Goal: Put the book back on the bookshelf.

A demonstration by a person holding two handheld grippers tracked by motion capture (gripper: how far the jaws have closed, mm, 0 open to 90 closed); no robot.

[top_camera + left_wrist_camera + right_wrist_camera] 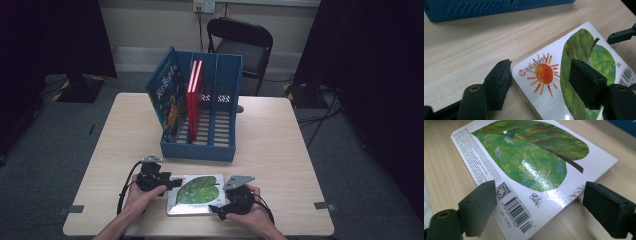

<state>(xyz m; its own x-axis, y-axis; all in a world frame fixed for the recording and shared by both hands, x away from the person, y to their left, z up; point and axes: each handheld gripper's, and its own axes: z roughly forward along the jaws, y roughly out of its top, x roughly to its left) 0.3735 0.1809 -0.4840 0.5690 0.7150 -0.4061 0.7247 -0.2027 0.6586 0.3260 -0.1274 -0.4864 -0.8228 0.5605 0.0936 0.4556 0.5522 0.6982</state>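
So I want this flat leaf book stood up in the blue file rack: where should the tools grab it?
The leaf book lies flat, so pinch its thin short edges: left tool at the sun corner, right tool at the barcode corner, each coming in low from its own side.

Blue file rack [200,145] with red book [195,95]; black chair [245,42] behind.

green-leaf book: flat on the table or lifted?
Flat. The white book with the green leaf cover lies cover-side up on the wooden table, closed; both grippers, left and right, have open jaws at its corners.
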